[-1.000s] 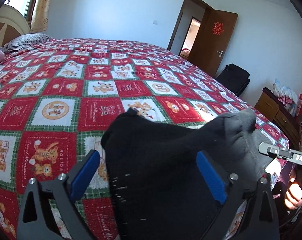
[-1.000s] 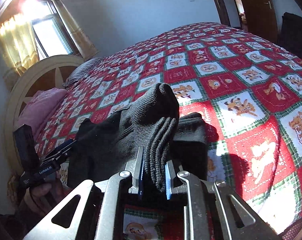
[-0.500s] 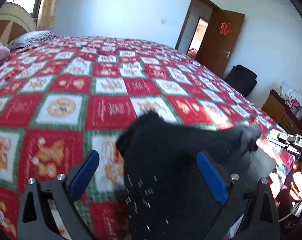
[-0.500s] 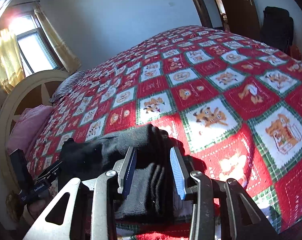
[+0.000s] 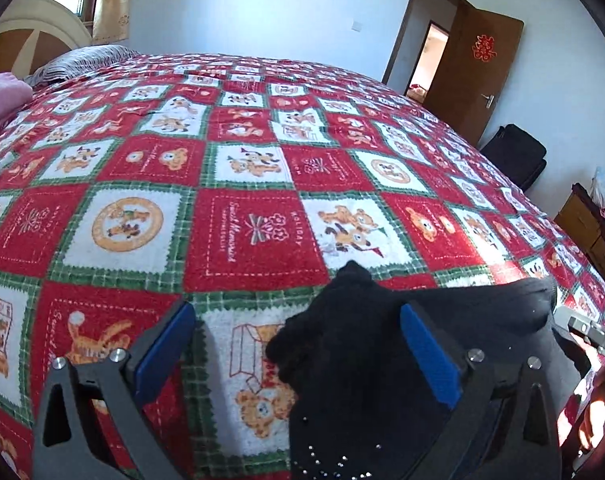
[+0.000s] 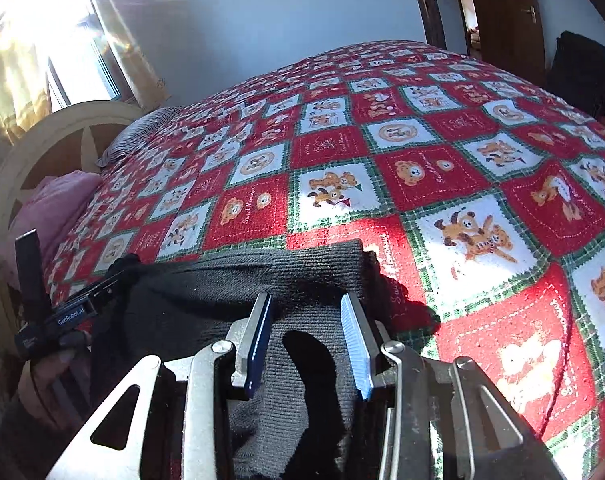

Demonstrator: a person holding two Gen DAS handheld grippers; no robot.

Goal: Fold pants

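black pants (image 6: 238, 280) on quilt (image 6: 442, 168), right tool (image 6: 306, 344) parted, pads seemingly clear

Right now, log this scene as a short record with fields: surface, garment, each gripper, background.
surface: bed under a red, white and green patchwork blanket
garment: dark pants lying at the blanket's near edge
left gripper: open, pants edge between the fingers, pads clear
right gripper: open, pants between the pads, not pinched
background: brown door standing open
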